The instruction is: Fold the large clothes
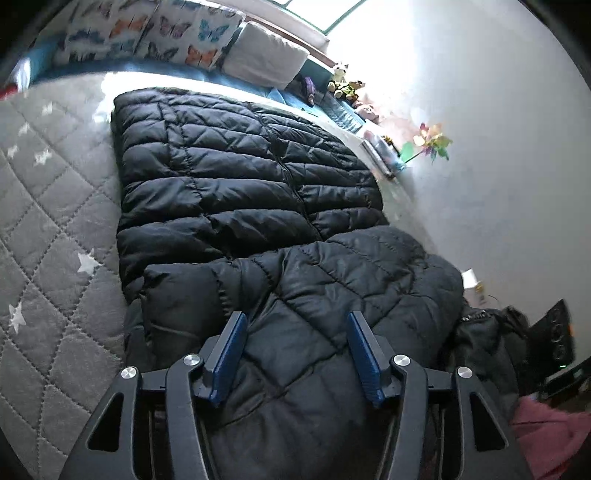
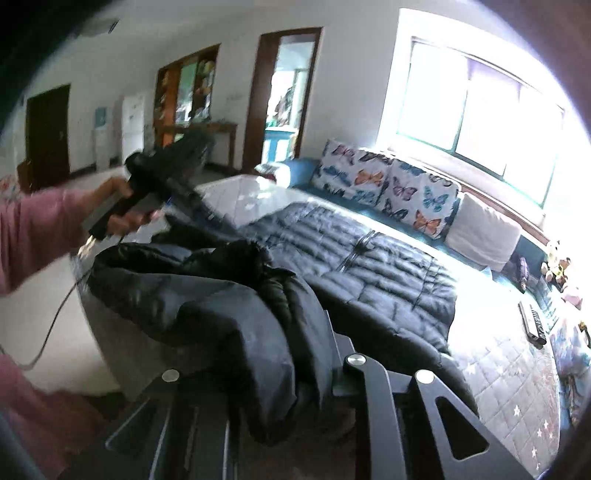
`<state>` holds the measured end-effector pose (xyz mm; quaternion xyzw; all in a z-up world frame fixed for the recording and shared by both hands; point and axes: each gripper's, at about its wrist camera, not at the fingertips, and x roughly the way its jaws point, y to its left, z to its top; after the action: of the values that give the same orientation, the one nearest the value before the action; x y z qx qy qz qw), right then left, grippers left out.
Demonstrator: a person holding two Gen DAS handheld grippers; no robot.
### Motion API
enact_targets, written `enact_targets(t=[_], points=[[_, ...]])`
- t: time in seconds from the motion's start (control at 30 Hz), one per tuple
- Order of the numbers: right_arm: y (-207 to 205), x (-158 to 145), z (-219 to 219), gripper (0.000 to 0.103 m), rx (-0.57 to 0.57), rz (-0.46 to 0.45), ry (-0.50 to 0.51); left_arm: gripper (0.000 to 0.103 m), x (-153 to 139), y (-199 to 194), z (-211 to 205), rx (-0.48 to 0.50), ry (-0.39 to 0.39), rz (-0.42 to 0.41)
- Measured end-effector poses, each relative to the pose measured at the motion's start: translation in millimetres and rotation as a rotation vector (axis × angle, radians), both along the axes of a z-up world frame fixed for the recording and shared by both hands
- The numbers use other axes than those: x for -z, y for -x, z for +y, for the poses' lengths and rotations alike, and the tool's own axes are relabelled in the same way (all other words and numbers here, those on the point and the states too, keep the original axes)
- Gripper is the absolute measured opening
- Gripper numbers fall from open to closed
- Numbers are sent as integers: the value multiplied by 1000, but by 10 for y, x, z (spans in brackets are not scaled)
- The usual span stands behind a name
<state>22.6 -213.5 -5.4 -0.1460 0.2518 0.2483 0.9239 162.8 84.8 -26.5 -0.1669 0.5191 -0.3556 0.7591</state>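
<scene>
Folding, left wrist view: the black puffer coat [image 1: 243, 184] lies spread along the bed [image 1: 55, 206], its long body flat on the grey quilted cover with stars.
Near end, left wrist view: one end of the coat is turned back over itself into a thick rumpled lump just in front of the camera, so a first fold looks begun but not smoothed.
Left claw [image 1: 295, 354]: released, its blue pads [image 1: 231, 354] spread apart above the bunched fabric, gripping nothing.
Surroundings, left wrist view: butterfly cushions [image 1: 177, 33] and a white pillow [image 1: 266, 55] sit at the far end; a paper pinwheel [image 1: 432, 142] leans by the wall.
Folding, right wrist view: the coat [image 2: 388, 266] covers the middle of the bed, while a raised fold of it drapes across the right claw's fingers.
Right claw [image 2: 295, 369]: buried in that fold; it seems to be lifting the fabric, but I cannot tell whether it is clenched.
Left claw, right wrist view [image 2: 184, 158]: blurred, held up in the person's hand [image 2: 122, 206] above the coat's near end.
Progress, my judgement: early. The coat is laid out and one end is partly turned; the fold still needs laying flat, and the long body is yet to be folded down.
</scene>
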Motion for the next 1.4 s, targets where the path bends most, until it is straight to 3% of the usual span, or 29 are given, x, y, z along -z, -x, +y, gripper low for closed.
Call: enact_targets(t=[0.13, 0.27, 0.4, 0.67, 1.03, 1.27, 1.4], points=[[-277, -174, -29, 21, 36, -37, -58, 66, 36, -191, 261, -4, 160, 109], [-622, -288, -39, 20, 59, -59, -98, 68, 48, -340, 425, -7, 265, 162], [-976, -346, -36, 20, 75, -100, -88, 69, -29, -494, 491, -1, 297, 170], [-1913, -297, -22, 20, 70, -112, -66, 70, -232, -991, 765, -80, 392, 184], [-2962, 75, -31, 20, 146, -37, 14, 73, -612, -1519, 1367, -353, 357, 79], [-3365, 316, -18, 21, 188, 153, 74, 75, -939, -1453, 1420, -422, 209, -66], [-3505, 514, 21, 24, 226, 260, 138, 75, -1272, -1260, 1259, -440, 156, -213]])
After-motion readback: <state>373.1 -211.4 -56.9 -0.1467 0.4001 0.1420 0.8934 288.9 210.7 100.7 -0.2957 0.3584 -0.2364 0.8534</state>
